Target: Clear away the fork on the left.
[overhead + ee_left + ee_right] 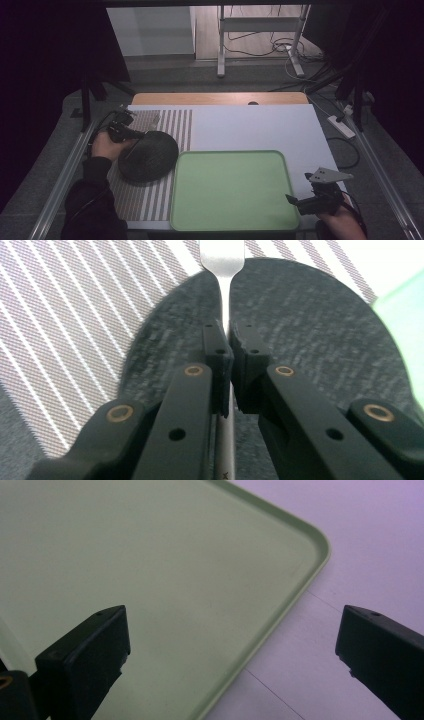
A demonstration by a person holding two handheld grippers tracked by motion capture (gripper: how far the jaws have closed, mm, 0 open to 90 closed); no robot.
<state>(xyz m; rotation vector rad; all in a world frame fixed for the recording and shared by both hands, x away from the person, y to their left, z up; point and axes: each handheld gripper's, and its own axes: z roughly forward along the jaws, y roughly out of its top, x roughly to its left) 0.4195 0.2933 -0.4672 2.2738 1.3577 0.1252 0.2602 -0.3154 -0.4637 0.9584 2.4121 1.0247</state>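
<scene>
Fork [223, 270] handle clamped in left tongs [231, 347], held above a dark round plate [149, 156] that rests on a striped placemat [165, 122] at the desk's left. Right tongs [232, 645] wide apart over the near right corner of an empty green tray [230, 192].

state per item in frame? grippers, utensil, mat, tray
left gripper: shut on the fork handle
fork: held over the dark round mat
dark round mat: flat on the striped placemat
green tray: empty
right gripper: open, at the tray corner
</scene>
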